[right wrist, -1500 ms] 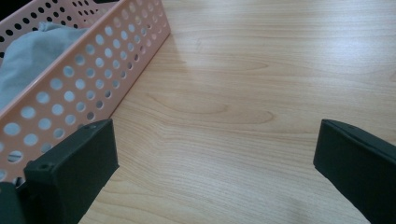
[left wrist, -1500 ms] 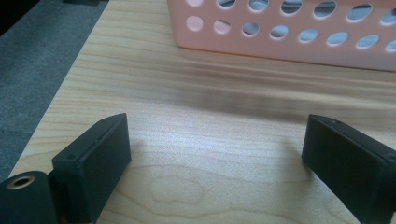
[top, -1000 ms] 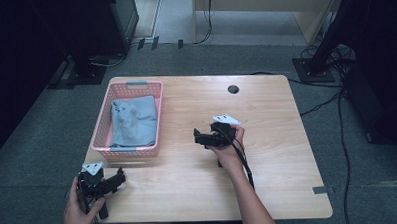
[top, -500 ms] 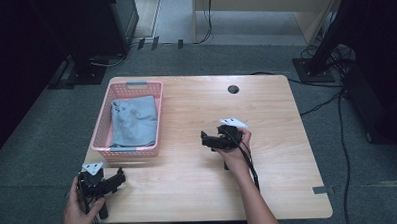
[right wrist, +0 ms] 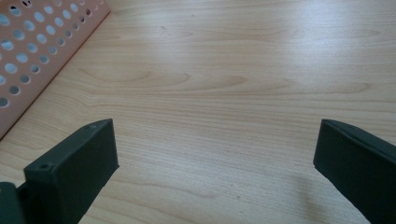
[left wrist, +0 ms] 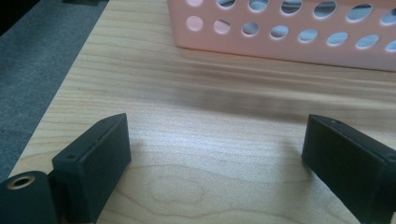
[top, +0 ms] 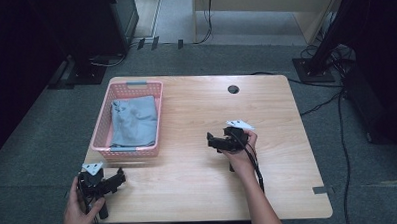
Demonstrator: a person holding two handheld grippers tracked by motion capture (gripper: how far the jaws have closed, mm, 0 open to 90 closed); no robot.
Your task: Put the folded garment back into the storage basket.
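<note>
High view: grey cloth [top: 135, 121] lies folded in the pink basket [top: 101, 129]; left claw [top: 119, 176] and right claw [top: 211, 140] hover spread, empty — looks finished.

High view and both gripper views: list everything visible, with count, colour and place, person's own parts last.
Table: one, light wood, centre.
Basket: one, pink, perforated, table's left side.
Cloth: one, grey-blue, folded inside the basket.
Cable hole: one, dark, near the table's far edge.
Floor cables: several, black, right of the table.
Left gripper: black, open, near left corner.
Right gripper: black, open, mid-table.
Hands: two, left hand, right hand.
</note>
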